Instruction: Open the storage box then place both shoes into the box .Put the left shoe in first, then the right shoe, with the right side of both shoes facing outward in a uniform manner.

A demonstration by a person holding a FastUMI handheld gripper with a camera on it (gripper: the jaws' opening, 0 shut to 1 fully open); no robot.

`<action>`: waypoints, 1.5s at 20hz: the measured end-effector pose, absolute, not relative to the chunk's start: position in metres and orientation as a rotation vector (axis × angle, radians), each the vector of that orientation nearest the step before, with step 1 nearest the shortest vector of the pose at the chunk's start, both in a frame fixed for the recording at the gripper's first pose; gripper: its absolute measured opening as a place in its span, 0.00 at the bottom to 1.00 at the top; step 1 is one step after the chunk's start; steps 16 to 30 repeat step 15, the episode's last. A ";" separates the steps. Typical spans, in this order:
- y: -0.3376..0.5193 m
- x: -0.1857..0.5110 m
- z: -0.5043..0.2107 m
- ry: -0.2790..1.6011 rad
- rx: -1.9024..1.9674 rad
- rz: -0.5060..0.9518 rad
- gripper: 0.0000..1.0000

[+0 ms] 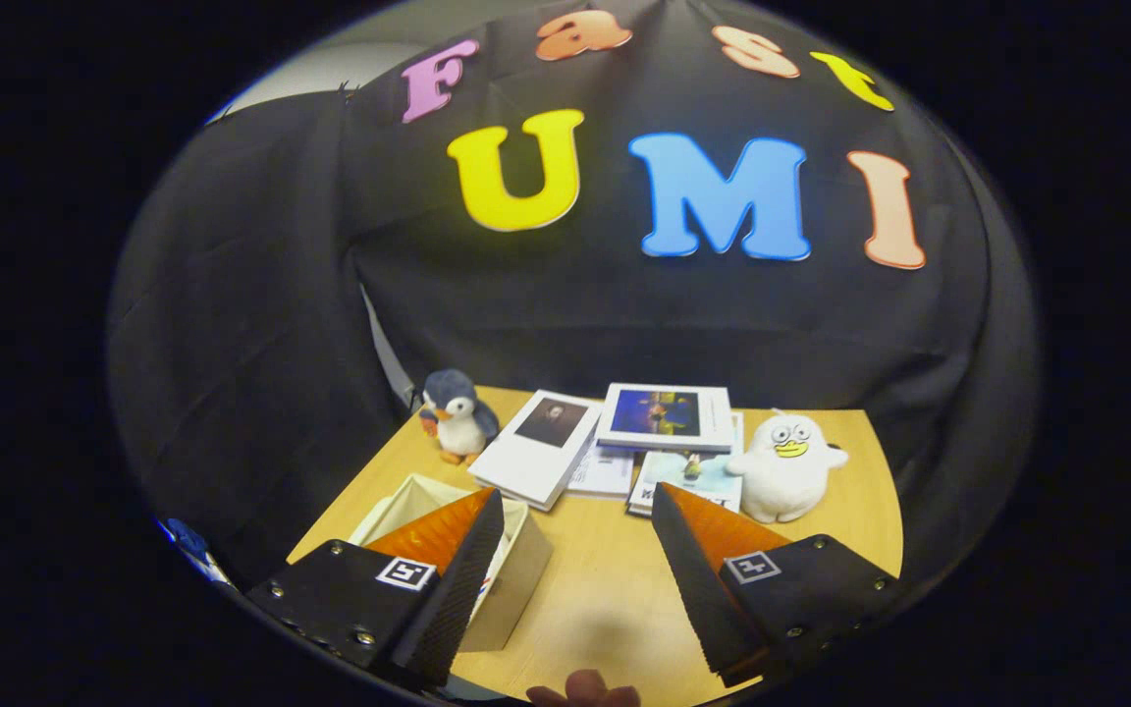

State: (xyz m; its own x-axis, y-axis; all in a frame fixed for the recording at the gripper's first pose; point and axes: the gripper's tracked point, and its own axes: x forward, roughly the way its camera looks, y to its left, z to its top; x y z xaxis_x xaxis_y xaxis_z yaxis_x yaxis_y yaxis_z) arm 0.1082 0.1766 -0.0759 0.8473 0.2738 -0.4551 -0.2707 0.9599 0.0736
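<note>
Gripper (575,511): fingers spread wide, nothing between them, held above the bench (615,589). A fingertip-like shape (585,689) shows at 6 o'clock, below the gap between the fingers; too little of it is visible to say more.

Storage box (516,560): pale, rectangular, sitting on the bench at about 9 o'clock from the gripper midpoint, partly hidden behind the left finger. Its top looks open, or the lid is out of sight; I cannot tell which. No shoes identifiable.

Beyond the fingers, at 12 o'clock: a loose pile of books (615,442), the top one (666,416) with a blue cover picture. A penguin plush (457,417) stands at 11 o'clock, by the pile's left end. A white duck plush (786,466) sits at 1 o'clock, touching the pile's right edge.

Judgement: step in hand is opening the box. To do it well, swing the gripper toward 9 o'clock until the box's near rim sits between the fingers, confirm whether a lid or flap exists, then pinch only that edge. Keep the box wall from sliding; it looks light. Stay clear of the books.
</note>
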 end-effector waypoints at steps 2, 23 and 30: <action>0.143 0.109 -0.043 0.355 0.036 0.210 0.91; 0.042 0.076 0.031 0.013 0.032 0.013 0.91; 0.042 0.076 0.031 0.013 0.032 0.013 0.91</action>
